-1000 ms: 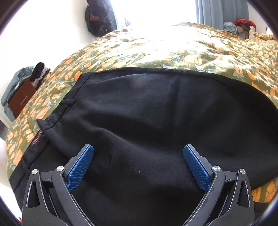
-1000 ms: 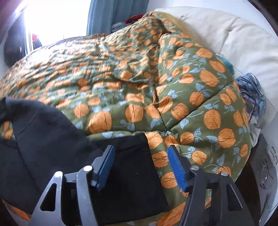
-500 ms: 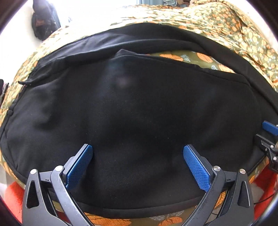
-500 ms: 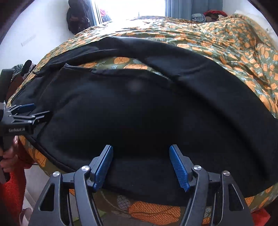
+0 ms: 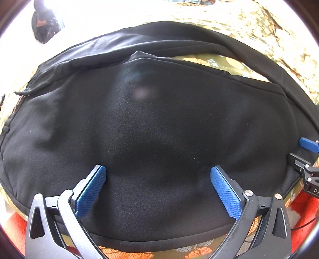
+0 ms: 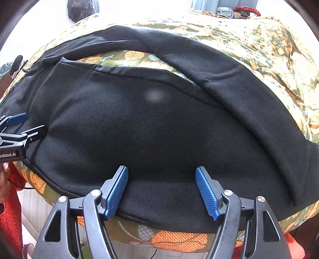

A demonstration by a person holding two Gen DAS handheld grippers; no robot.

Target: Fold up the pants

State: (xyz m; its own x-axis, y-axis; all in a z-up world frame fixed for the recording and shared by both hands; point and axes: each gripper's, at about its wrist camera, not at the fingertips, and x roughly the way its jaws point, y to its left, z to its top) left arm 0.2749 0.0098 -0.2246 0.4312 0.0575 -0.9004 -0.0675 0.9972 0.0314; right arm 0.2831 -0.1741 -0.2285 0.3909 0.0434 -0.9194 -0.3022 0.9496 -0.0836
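Black pants (image 5: 159, 119) lie spread across a bed quilt (image 5: 209, 61), green with orange flowers. The near leg (image 6: 149, 129) fills both views, and the far leg (image 6: 219, 75) angles away behind it, with a wedge of quilt showing between them. My left gripper (image 5: 157, 168) hovers open over the near leg close to the bed's front edge, nothing between its blue pads. My right gripper (image 6: 161, 169) is likewise open over the same leg, further to the right. Each gripper shows at the edge of the other's view: the right gripper (image 5: 301, 151) and the left gripper (image 6: 33, 122).
The quilt (image 6: 269, 49) stretches far back and to the right. A dark bag (image 6: 81, 10) hangs on the back wall, and clothes (image 6: 237, 11) are heaped at the far end. A person's red sleeve (image 6: 8, 199) and light floor (image 6: 33, 203) lie below the bed's front edge.
Both grippers swung in from the pants' ends to the near leg during the first half second, tilting downward. Since then neither has moved. Both have stayed open.
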